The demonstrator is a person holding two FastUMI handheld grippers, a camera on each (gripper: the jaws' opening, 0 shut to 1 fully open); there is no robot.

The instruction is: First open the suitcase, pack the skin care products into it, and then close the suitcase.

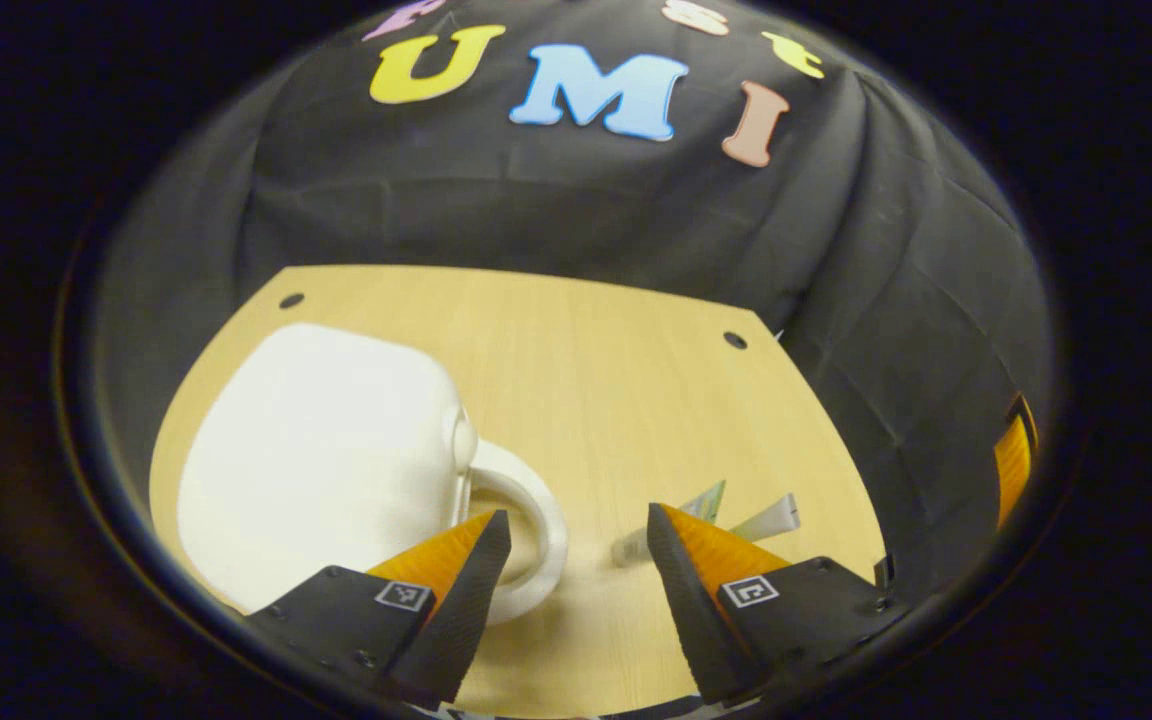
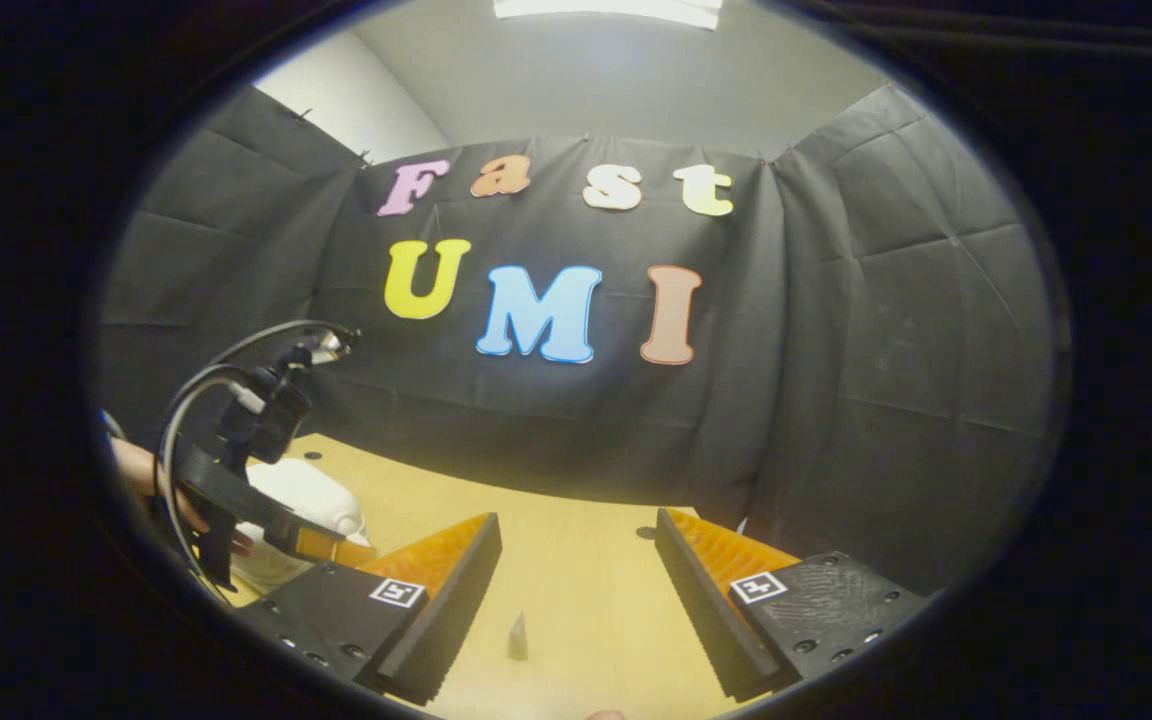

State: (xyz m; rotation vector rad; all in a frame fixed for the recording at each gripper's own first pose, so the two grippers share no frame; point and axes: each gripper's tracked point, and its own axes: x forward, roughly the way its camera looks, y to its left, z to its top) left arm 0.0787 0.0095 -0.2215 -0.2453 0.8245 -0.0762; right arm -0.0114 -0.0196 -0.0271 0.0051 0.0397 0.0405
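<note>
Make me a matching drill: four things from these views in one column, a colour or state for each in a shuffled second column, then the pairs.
Things:
1. suitcase
2. table
3. left gripper
4. skin care tubes

Descriptions:
A. light wood, bears everything
B. lying flat beside the suitcase handle
C. white, closed
D. fingers apart, holding nothing

Pairs: 1-C, 2-A, 3-D, 4-B

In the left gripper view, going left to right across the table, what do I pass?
White suitcase → its handle → skin care tubes, lying beyond the open hand-held gripper.
</note>
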